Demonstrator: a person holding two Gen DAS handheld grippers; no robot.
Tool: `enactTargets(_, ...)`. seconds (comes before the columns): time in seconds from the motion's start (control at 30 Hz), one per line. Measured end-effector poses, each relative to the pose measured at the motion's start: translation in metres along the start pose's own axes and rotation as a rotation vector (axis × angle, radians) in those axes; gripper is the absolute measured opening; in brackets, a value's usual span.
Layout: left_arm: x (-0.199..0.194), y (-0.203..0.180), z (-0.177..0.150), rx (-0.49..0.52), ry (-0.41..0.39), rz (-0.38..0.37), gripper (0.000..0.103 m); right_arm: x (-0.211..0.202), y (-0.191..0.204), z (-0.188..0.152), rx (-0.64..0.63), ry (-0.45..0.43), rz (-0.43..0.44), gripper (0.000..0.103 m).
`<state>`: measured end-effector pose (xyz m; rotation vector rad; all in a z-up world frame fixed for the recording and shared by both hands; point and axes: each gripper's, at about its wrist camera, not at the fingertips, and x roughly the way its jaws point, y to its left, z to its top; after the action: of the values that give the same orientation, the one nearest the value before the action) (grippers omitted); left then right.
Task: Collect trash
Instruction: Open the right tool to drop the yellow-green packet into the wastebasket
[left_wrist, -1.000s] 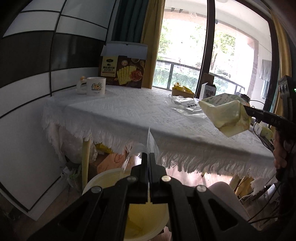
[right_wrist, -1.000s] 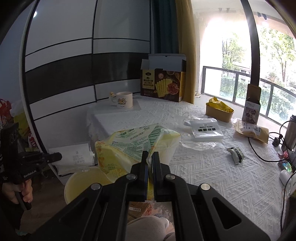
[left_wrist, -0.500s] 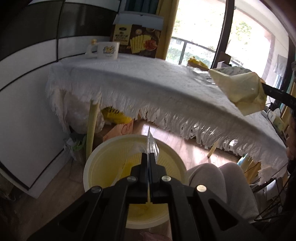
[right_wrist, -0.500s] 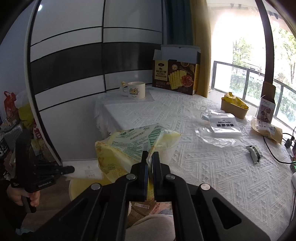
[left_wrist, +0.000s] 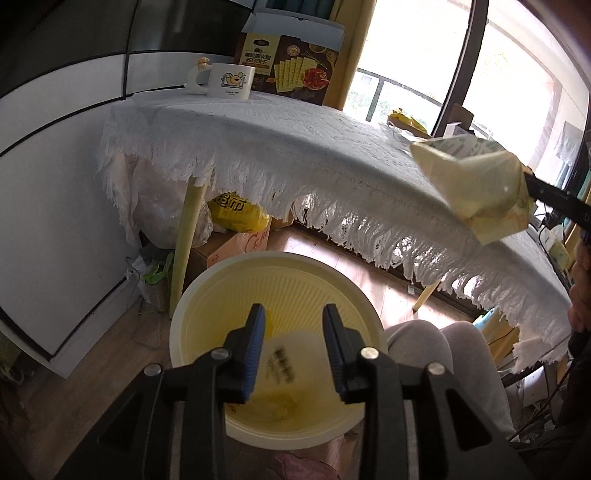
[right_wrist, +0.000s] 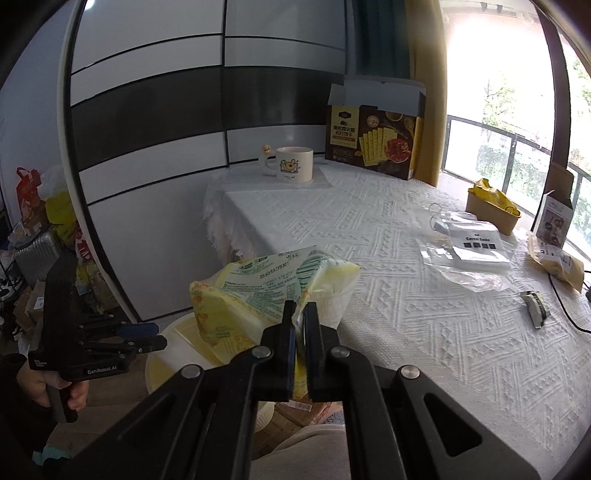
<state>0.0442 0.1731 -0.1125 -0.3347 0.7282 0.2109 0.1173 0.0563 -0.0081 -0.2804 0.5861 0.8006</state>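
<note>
While the left hand-held gripper (left_wrist: 293, 339) hangs over the round pale-yellow bin (left_wrist: 207, 291) on the floor, its jaws are opening, with nothing pressed between the blue ribbed pads; a blurred clear wrapper (left_wrist: 282, 363) with dark print lies loose just below them, inside the bin, over some yellow scraps at the bottom. The right hand-held gripper (right_wrist: 300, 314) is clamped together on a crumpled yellow packaging bag (right_wrist: 258, 291) with green printed text, held in the air at the counter's edge, above and beside the bin. The counter (right_wrist: 388, 295) wears a white embossed cloth with a fringed hem. On it stand a cream mug (right_wrist: 293, 164) and an open cracker box (right_wrist: 375, 140) at the far end, a brown tray with yellow bags (right_wrist: 493, 208), and a flat clear plastic sleeve (right_wrist: 467, 254) holding a white pack. Under the counter sit bags and a cardboard box (left_wrist: 236, 240).
</note>
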Motion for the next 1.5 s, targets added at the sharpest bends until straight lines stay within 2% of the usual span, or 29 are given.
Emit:
enactTargets(0.33, -0.018, 0.022, 0.001, -0.044, -0.048, 0.055, 0.038, 0.029, 0.026, -0.008, -0.031, 0.058, 0.069, 0.004)
enactTargets(0.8, -0.033, 0.058, -0.001, -0.113, -0.090, 0.140, 0.040, 0.096, 0.064, -0.024, -0.094, 0.217, 0.159, 0.004)
enactTargets(0.83, -0.033, 0.060, -0.002, -0.118, -0.091, 0.144, 0.040, 0.101, 0.067, -0.025, -0.102, 0.230, 0.160, 0.005)
enactTargets(0.9, -0.034, 0.063, -0.002, -0.128, -0.099, 0.152, 0.040, 0.110, 0.073, -0.026, -0.112, 0.253, 0.159, 0.015)
enactTargets(0.97, -0.035, 0.065, 0.000, -0.136, -0.107, 0.157, 0.040, 0.115, 0.076, -0.029, -0.115, 0.266, 0.165, 0.038)
enactTargets(1.0, -0.035, 0.066, 0.000, -0.137, -0.108, 0.157, 0.040, 0.117, 0.077, -0.030, -0.114, 0.267, 0.171, 0.040)
enactTargets(1.17, -0.033, 0.064, 0.002, -0.131, -0.107, 0.150, 0.041, 0.119, 0.076, -0.030, -0.107, 0.269, 0.172, 0.041)
enactTargets(1.5, -0.032, 0.043, 0.009, -0.091, -0.112, 0.129, 0.041, 0.095, 0.061, -0.024, -0.080, 0.228, 0.134, 0.041)
